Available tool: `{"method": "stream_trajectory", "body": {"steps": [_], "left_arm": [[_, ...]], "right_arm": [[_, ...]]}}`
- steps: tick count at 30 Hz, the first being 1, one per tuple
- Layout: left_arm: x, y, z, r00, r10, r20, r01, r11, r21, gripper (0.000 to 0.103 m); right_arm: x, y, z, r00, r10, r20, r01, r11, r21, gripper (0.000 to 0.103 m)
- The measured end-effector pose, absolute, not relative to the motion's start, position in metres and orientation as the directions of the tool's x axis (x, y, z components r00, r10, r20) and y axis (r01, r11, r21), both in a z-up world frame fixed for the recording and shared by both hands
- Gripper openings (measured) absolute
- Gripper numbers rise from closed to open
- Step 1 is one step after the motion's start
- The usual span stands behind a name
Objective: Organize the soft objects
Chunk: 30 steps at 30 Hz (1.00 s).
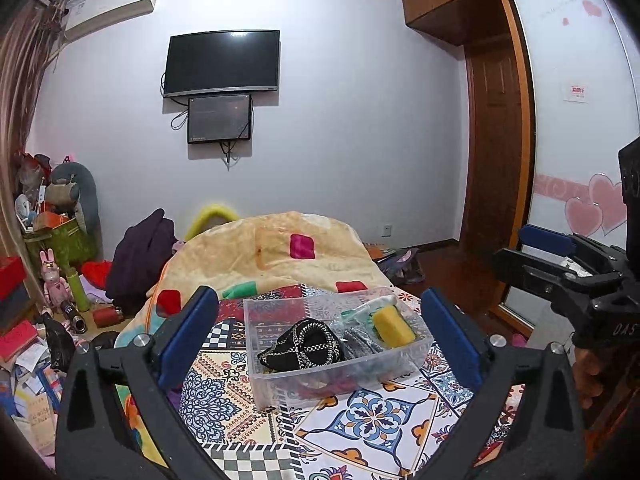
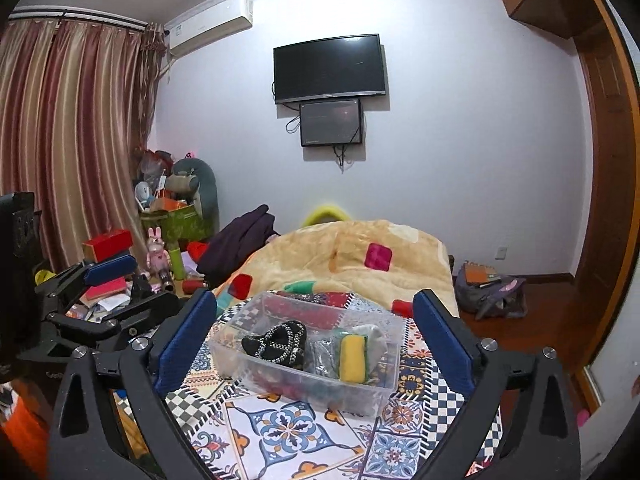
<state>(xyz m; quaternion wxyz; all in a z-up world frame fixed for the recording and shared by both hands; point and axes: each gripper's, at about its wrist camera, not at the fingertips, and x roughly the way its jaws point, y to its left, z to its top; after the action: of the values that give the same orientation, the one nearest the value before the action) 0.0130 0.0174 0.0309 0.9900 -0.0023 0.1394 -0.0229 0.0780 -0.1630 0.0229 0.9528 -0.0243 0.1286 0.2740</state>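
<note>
Bin (image 1: 256, 344) on bed: black pouch (image 1: 304, 346) left, sponge (image 1: 394, 324) right. Left claw (image 1: 320, 336) and right claw (image 2: 316, 336) wide, empty, near bin.

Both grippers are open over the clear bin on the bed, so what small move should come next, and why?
Probably lower the right gripper toward the yellow sponge in the clear bin. Both it and the left gripper are open and empty, above the patterned cloth, and the sponge lies on top, unobstructed.
</note>
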Motion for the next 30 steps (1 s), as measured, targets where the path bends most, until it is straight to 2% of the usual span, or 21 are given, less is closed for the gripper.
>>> {"method": "stream_trajectory", "body": {"steps": [30], "left_arm": [[0.019,0.018,0.025,0.957,-0.037,-0.289,0.035,0.999,-0.013,0.103]], "right_arm": [[0.069,-0.172,0.020,0.814,0.524,-0.250,-0.532,0.846,0.039,0.099]]}}
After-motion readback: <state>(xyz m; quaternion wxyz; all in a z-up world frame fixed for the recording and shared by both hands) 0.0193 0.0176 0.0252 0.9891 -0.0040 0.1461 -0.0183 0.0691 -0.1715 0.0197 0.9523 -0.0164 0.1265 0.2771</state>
